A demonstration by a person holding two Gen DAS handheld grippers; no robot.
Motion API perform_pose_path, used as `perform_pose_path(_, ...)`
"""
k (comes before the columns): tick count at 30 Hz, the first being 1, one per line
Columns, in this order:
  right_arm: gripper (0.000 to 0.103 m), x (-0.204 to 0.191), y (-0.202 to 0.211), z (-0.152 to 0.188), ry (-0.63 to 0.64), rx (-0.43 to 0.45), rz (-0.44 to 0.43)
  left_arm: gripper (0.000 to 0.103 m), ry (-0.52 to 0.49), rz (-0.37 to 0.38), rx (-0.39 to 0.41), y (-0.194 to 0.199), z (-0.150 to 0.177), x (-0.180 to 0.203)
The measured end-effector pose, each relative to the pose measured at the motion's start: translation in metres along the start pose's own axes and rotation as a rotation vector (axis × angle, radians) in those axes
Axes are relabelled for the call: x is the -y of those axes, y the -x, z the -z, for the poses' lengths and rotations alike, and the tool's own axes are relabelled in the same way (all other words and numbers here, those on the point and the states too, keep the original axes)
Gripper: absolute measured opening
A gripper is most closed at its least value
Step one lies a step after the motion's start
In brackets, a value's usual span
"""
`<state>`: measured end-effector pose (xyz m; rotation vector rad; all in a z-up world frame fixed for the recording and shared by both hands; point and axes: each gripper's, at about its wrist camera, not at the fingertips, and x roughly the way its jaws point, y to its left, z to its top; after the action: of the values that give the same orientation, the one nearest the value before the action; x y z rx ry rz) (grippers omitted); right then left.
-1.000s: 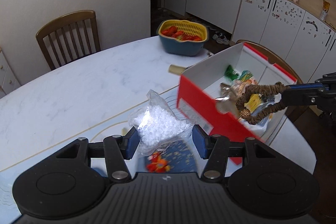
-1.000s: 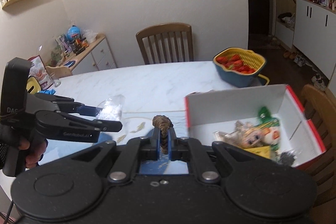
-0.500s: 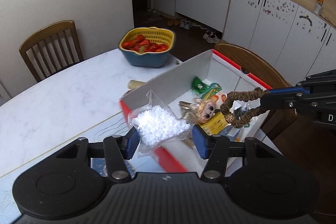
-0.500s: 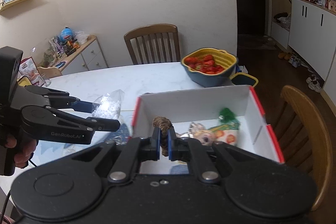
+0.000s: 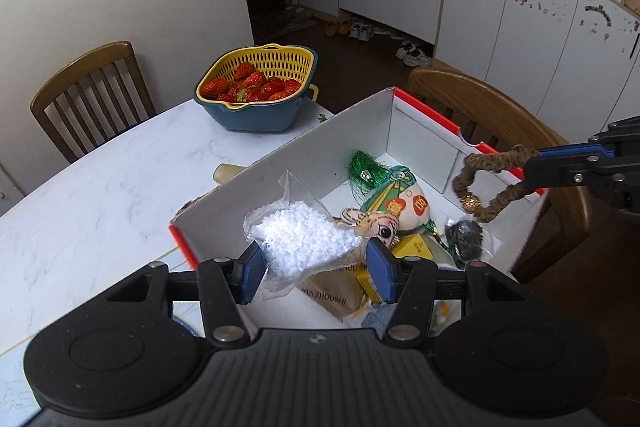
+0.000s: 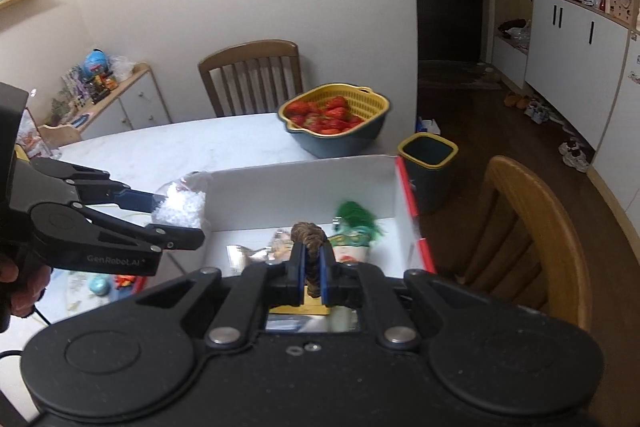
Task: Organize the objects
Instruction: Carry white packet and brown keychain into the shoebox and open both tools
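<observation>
The left gripper (image 5: 314, 263) has its jaws partly open and pressed on a clear bag of white beads (image 5: 300, 239), which hangs above the open red and white box (image 5: 280, 183) on the worktop (image 5: 100, 195). The right gripper (image 6: 313, 273) has its jaws closed tight on a brown rope loop (image 5: 486, 187), also above the box. Inside the box lie a doll (image 5: 384, 223) and 1 green tassel (image 5: 366, 171). A basket of strawberries (image 5: 256, 87) stands behind the box.
</observation>
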<state>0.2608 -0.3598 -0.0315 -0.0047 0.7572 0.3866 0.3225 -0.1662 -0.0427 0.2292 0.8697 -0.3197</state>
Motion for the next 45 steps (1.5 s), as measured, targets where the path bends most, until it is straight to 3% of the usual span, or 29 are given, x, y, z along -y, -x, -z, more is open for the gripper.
perform_pose_path(10, 0.005, 0.013, -0.032, 0.003, 0.104, -0.044, 0.066, 0.054, -0.019, -0.031, -0.057, -0.048, -0.015, 0.013)
perform_pose_path(23, 0.007, 0.003, -0.073, 0.027, 0.199, -0.177, -0.015, 0.054, 0.026, -0.047, -0.16, -0.099, -0.013, -0.004)
perform_pose_path(26, 0.015, 0.001, -0.079, 0.031, 0.202, -0.199, -0.038, 0.054, 0.019, -0.04, -0.184, -0.106, -0.007, -0.003)
perform_pose_path(31, 0.017, 0.005, -0.082, 0.03, 0.18, -0.208, -0.059, 0.055, 0.0, -0.043, -0.204, -0.113, -0.001, 0.001)
perform_pose_path(40, 0.035, 0.014, -0.072, 0.026, 0.12, -0.192, -0.091, 0.055, -0.005, -0.048, -0.218, -0.118, 0.001, 0.003)
perform_pose_path(45, 0.042, 0.014, -0.066, 0.025, 0.111, -0.176, -0.093, 0.063, -0.003, -0.049, -0.204, -0.111, 0.001, 0.003)
